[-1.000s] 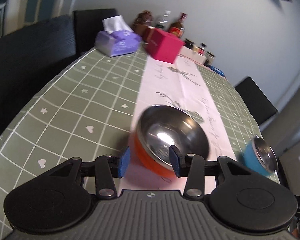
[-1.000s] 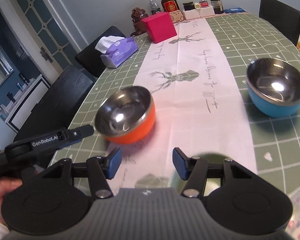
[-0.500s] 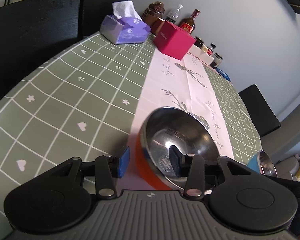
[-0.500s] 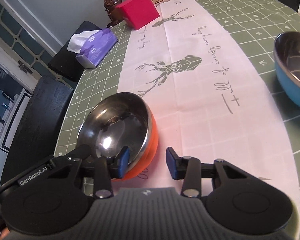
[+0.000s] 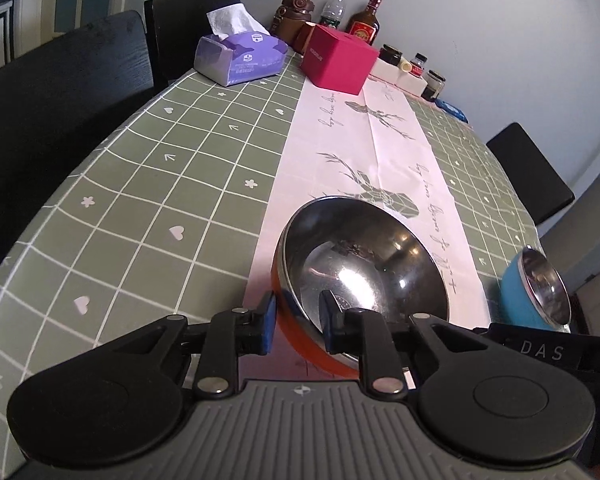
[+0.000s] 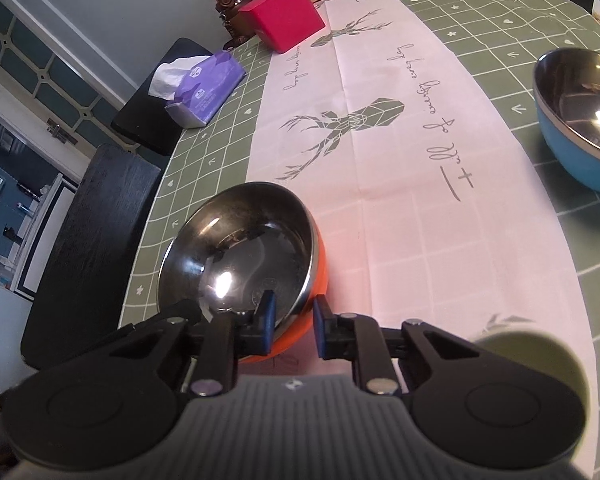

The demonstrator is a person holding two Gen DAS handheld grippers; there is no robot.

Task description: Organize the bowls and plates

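While both grippers' jaws close astride the orange bowl's (image 5: 360, 264) rim, a blue bowl (image 6: 580, 120) stands well apart.

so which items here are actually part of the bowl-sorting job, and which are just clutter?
Job:
- orange bowl, rim between both grippers' closing jaws
- blue bowl, untouched
- left gripper
- right gripper

Clutter:
- tissue pack
- pink box
- bottles and jars by the wall
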